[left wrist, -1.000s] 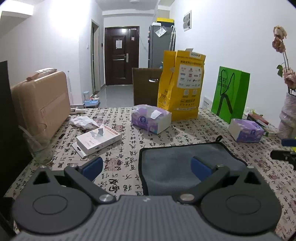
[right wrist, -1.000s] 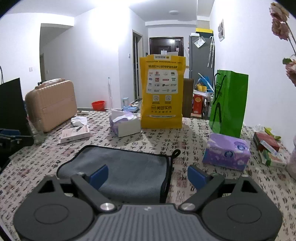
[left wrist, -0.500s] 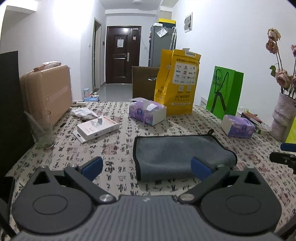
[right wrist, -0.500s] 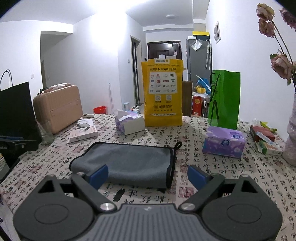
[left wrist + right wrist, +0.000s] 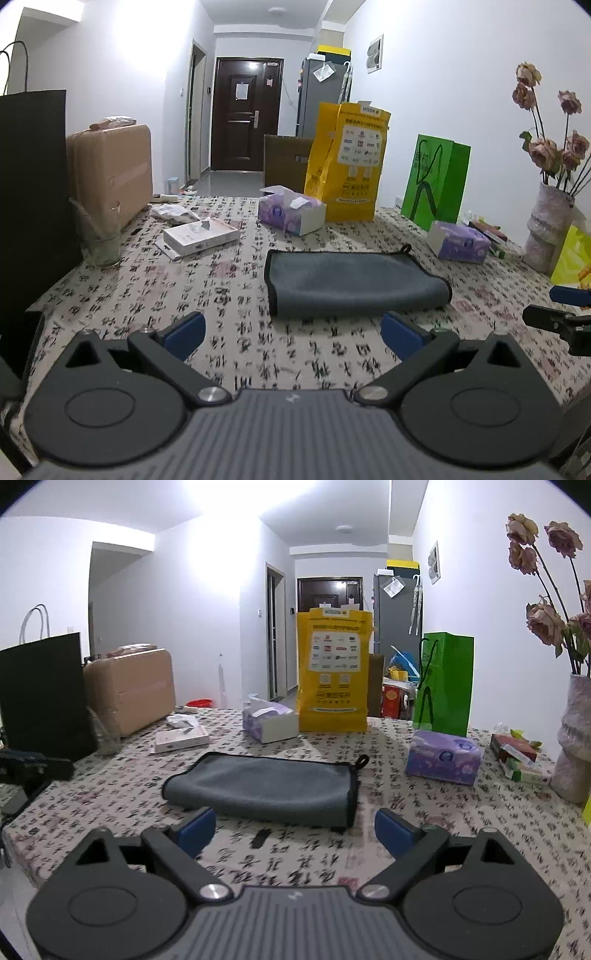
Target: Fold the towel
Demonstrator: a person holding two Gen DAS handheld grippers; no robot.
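Both my grippers are spread wide with nothing between the blue pads: left gripper (image 5: 291, 334) and right gripper (image 5: 294, 829) each sit level above the near edge of the table (image 5: 155, 291), pointing forward, apart from the cloth. Grey towel (image 5: 354, 282) lies folded flat mid-table ahead of both, black-trimmed edge on one side, rounded fold on the other. Behind it I see a yellow bag (image 5: 349, 166), then a purple tissue box (image 5: 443, 757) off to the right.
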